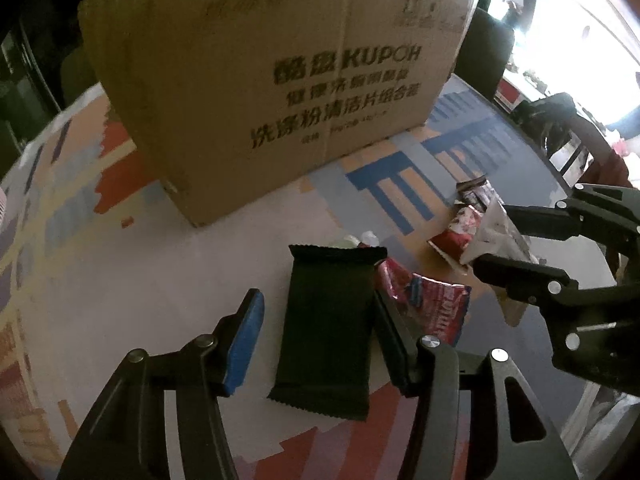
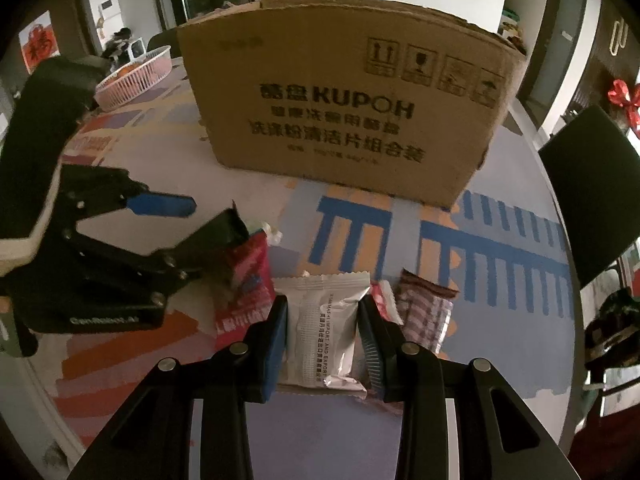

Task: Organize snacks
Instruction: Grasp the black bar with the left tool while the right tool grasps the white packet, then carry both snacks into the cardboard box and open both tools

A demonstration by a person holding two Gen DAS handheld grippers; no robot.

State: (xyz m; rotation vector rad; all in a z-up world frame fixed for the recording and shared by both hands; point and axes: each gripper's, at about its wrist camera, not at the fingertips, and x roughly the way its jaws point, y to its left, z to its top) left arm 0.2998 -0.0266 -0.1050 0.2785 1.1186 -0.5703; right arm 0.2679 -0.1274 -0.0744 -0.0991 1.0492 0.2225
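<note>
1. A dark packet [image 1: 326,330] is laid flat on the table [image 1: 120,280]; its long axis runs away from the left camera toward the box [image 1: 280,72], with one serrated end near that camera and the other pointing at the box.
2. The left gripper [image 1: 320,340] is seen spread around the dark packet; the right finger lies along the packet's right edge, and a gap is visible between the blue left pad [image 1: 244,344] and the packet, so nothing is gripped; no earlier frame is supplied for comparison.
3. A white packet [image 2: 324,328] is clamped across its width by the right gripper [image 2: 323,340]; its long axis lies along the fingers, its far serrated end pointing toward the box.
4. A red packet [image 2: 244,284] lies just left of the white packet, touching the dark packet's right side in the left view; a striped packet [image 2: 424,308] lies just to the right, its long axis roughly parallel.
5. The box stands upright on the table beyond the snacks, printed side facing both cameras; its contents cannot be seen.
6. A pink basket [image 2: 136,76] stands at the far left of the table; something orange shows inside, too small to identify.
</note>
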